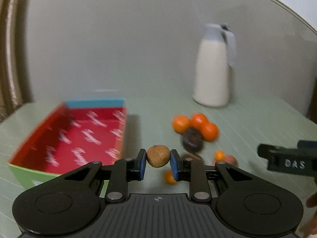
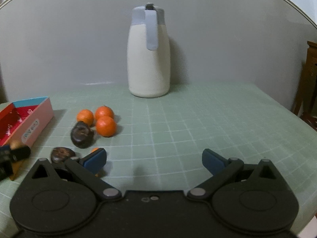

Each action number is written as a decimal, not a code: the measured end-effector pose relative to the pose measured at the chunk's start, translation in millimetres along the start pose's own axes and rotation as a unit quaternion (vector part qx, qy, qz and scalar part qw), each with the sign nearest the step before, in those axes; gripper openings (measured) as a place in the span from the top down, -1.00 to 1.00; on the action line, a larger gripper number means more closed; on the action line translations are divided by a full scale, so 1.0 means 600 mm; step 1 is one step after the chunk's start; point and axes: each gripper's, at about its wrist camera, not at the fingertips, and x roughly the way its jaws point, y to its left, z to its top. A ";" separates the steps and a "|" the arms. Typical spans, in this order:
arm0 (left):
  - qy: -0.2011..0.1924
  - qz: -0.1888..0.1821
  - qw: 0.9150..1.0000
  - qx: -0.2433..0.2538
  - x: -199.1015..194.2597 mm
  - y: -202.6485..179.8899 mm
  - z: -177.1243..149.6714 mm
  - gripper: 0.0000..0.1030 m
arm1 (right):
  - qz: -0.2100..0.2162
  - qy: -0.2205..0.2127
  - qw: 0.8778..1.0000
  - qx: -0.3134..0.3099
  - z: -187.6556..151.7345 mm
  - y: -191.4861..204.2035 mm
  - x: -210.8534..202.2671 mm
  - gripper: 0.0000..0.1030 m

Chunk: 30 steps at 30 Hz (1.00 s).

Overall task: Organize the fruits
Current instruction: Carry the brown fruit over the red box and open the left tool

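Note:
My left gripper (image 1: 158, 161) is shut on a small round brown fruit (image 1: 158, 155) and holds it above the table, just right of an open box with a red patterned inside (image 1: 85, 138). Three oranges (image 1: 195, 126) and a dark wrinkled fruit (image 1: 192, 140) lie to the right, with smaller orange fruits (image 1: 170, 177) nearer. My right gripper (image 2: 154, 161) is open and empty over the green mat. In the right wrist view the oranges (image 2: 99, 119), two dark fruits (image 2: 81, 133) and the box (image 2: 25, 123) sit to its left.
A white jug with a pale blue lid (image 2: 148, 59) stands at the back by the wall, and also shows in the left wrist view (image 1: 214, 67). The table has a green gridded mat (image 2: 198, 123). A wooden piece of furniture (image 2: 311, 79) stands at the far right.

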 end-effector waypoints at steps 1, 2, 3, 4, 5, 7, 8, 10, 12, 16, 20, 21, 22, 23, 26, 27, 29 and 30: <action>-0.003 0.007 1.000 -0.005 -0.001 0.014 0.003 0.50 | 0.004 -0.004 1.000 -0.001 0.001 0.007 -0.002 -1.00; -0.005 0.012 1.000 -0.012 -0.002 0.028 0.005 0.50 | 0.008 -0.007 1.000 -0.002 0.003 0.014 -0.003 -1.00; -0.006 0.020 1.000 -0.018 -0.002 0.044 0.007 0.50 | 0.012 -0.010 1.000 -0.004 0.003 0.024 -0.004 -1.00; -0.007 0.030 0.999 -0.022 -0.001 0.060 0.009 0.50 | 0.016 -0.012 1.000 -0.006 0.004 0.033 -0.005 -1.00; -0.006 0.038 0.999 -0.027 0.000 0.075 0.010 0.50 | 0.021 -0.014 1.000 -0.009 0.004 0.041 -0.006 -1.00; -0.004 0.055 0.998 -0.040 0.005 0.108 0.011 0.50 | 0.029 -0.017 0.999 -0.018 0.003 0.060 -0.006 -1.00; -0.002 0.063 0.997 -0.045 0.007 0.122 0.012 0.50 | 0.032 -0.018 0.999 -0.023 0.003 0.067 -0.006 -1.00; 0.006 0.071 0.996 -0.059 0.015 0.149 0.010 0.50 | 0.036 -0.019 0.999 -0.033 0.002 0.079 -0.006 -1.00; 0.015 0.079 0.995 -0.066 0.023 0.168 0.006 0.49 | 0.039 -0.019 0.998 -0.039 0.001 0.088 -0.006 -1.00; 0.015 0.080 0.994 -0.071 0.020 0.185 0.001 0.11 | 0.042 -0.015 0.998 -0.043 -0.002 0.095 -0.003 -1.00; -0.013 0.086 0.994 -0.062 -0.003 0.182 0.000 -0.39 | 0.049 -0.013 0.997 -0.055 -0.007 0.103 -0.004 -1.00; -0.013 0.083 0.995 -0.062 -0.005 0.181 0.000 -0.39 | 0.049 -0.016 0.997 -0.061 -0.009 0.105 -0.005 -1.00; -0.011 0.081 0.995 -0.063 -0.006 0.181 0.000 -0.39 | 0.048 -0.018 0.996 -0.066 -0.010 0.107 -0.008 -1.00; -0.011 0.079 0.995 -0.067 -0.008 0.182 -0.001 -0.39 | 0.051 -0.019 0.996 -0.070 -0.012 0.107 -0.010 -1.00; -0.013 0.077 0.995 -0.069 -0.011 0.181 -0.001 -0.40 | 0.054 -0.019 0.996 -0.071 -0.014 0.104 -0.012 -0.98; -0.012 0.077 0.995 -0.068 -0.012 0.181 -0.001 -0.40 | 0.055 -0.019 0.996 -0.071 -0.014 0.102 -0.012 -0.96; -0.013 0.076 0.995 -0.070 -0.014 0.182 -0.002 -0.40 | 0.056 -0.020 0.996 -0.070 -0.014 0.098 -0.014 -0.93; -0.013 0.078 0.994 -0.070 -0.015 0.183 -0.003 -0.40 | 0.058 -0.021 0.996 -0.071 -0.015 0.096 -0.015 -0.87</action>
